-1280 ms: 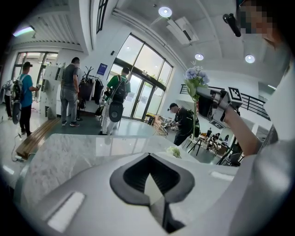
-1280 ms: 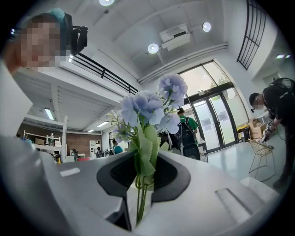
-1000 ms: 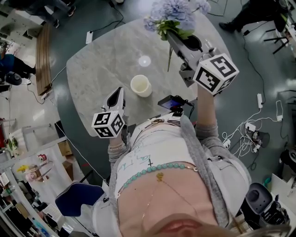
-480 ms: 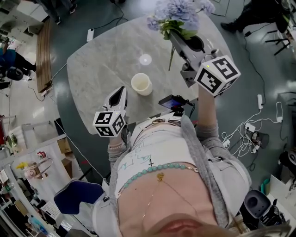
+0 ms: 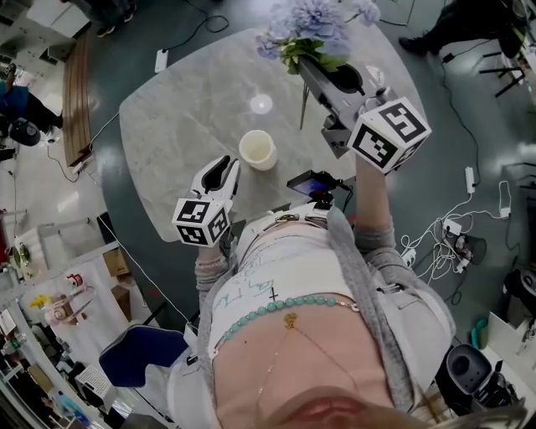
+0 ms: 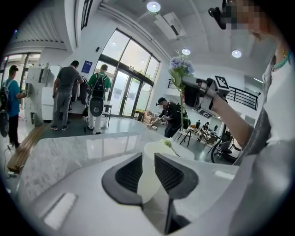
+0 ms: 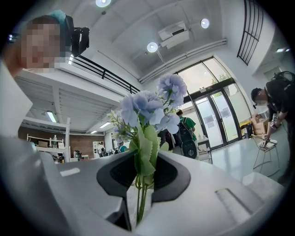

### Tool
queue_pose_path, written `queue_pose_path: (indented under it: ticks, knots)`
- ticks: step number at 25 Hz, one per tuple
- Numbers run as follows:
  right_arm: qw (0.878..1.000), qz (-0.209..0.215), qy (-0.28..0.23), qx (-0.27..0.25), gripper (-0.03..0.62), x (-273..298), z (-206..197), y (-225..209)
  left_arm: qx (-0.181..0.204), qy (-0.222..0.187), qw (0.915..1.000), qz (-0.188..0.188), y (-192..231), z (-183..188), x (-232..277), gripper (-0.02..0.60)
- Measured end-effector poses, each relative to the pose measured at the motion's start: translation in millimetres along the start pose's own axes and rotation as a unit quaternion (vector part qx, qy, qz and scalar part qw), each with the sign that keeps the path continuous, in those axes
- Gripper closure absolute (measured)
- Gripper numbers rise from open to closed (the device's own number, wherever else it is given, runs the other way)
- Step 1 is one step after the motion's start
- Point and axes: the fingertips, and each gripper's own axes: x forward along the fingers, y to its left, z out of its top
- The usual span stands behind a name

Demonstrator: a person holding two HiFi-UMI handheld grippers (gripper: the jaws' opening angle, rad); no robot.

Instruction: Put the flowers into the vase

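A white cylinder vase (image 5: 257,149) stands upright on the round marble table (image 5: 176,126). My left gripper (image 5: 226,167) is just to its near left, pointing at it, apart from it. In the left gripper view the left gripper (image 6: 147,156) is open, and the vase (image 6: 162,148) shows through the gap beyond the tips. My right gripper (image 5: 306,65) is raised over the table's far side, shut on the green stems of pale blue flowers (image 5: 311,21). The right gripper view has the stems (image 7: 140,198) pinched between the pads of the right gripper (image 7: 146,161), blooms (image 7: 152,103) above.
A phone on a small mount (image 5: 311,184) sits at the table's near edge, right of the vase. A wooden bench (image 5: 77,100) lies on the floor at left, cables and a power strip (image 5: 456,239) at right. People stand by the glass doors (image 6: 69,92).
My left gripper has moved a little forward and right toward the vase and dipped slightly. The right gripper with the flowers has stayed in place.
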Motion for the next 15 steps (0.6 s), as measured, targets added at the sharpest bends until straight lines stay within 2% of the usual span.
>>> queue_pose_path:
  ticks: [15]
  knots:
    - [1.0,0.003,0.005,-0.002,0.5,4.6,-2.9,1.7,0.028,0.031,0.9973,-0.06,-18.6,-7.4,24.0,0.445]
